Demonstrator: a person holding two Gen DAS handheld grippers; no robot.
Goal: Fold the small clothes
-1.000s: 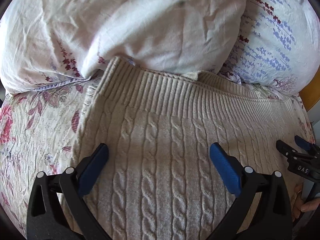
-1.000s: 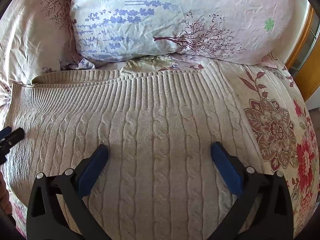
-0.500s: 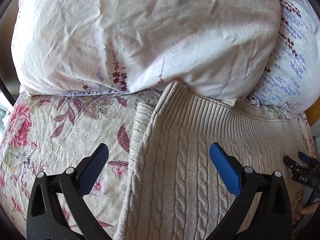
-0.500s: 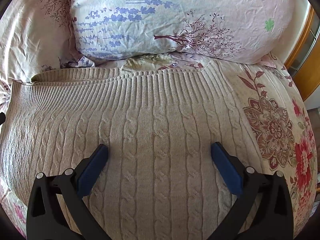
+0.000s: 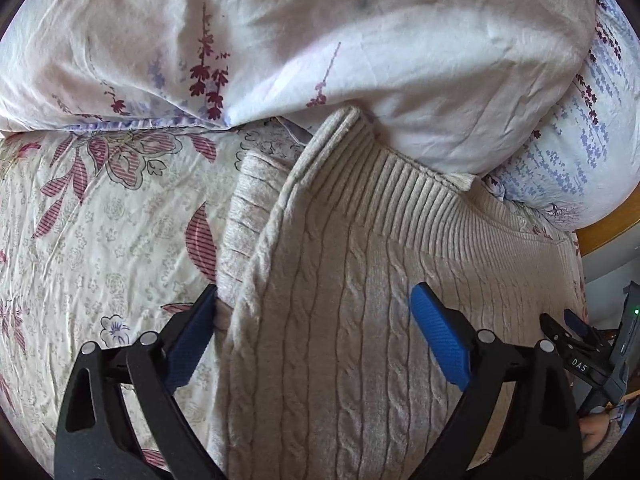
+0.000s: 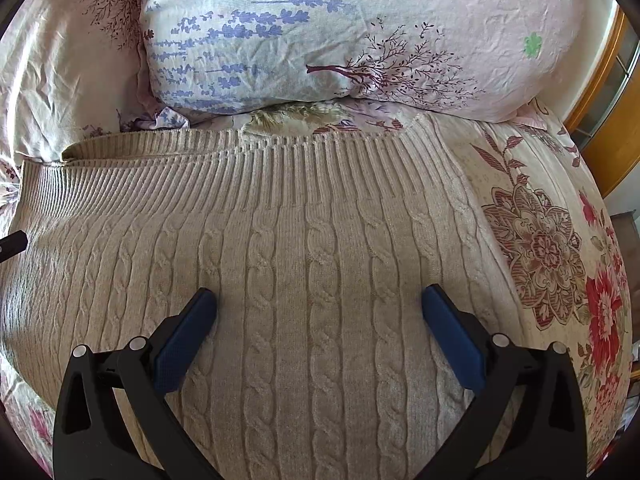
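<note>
A beige cable-knit sweater [image 5: 352,320] lies flat on the bed, its ribbed hem against the pillows. My left gripper [image 5: 314,320] is open and empty, straddling the sweater's left edge, with a folded ribbed sleeve part [image 5: 248,216] beside it. My right gripper [image 6: 318,322] is open and empty over the sweater's [image 6: 304,248] middle right part. The right gripper also shows at the far right of the left wrist view [image 5: 568,330]. The left gripper's tip shows at the left edge of the right wrist view [image 6: 12,242].
The floral bed sheet [image 5: 100,232] spreads left of the sweater and right of it [image 6: 552,248]. A white pillow [image 5: 320,40] and a lavender-print pillow [image 6: 320,36] lie just beyond the hem. A wooden bed frame [image 6: 608,128] is at the right.
My left gripper has moved left, from over the sweater's body to its left edge. My right gripper has hardly moved. Both stay open.
</note>
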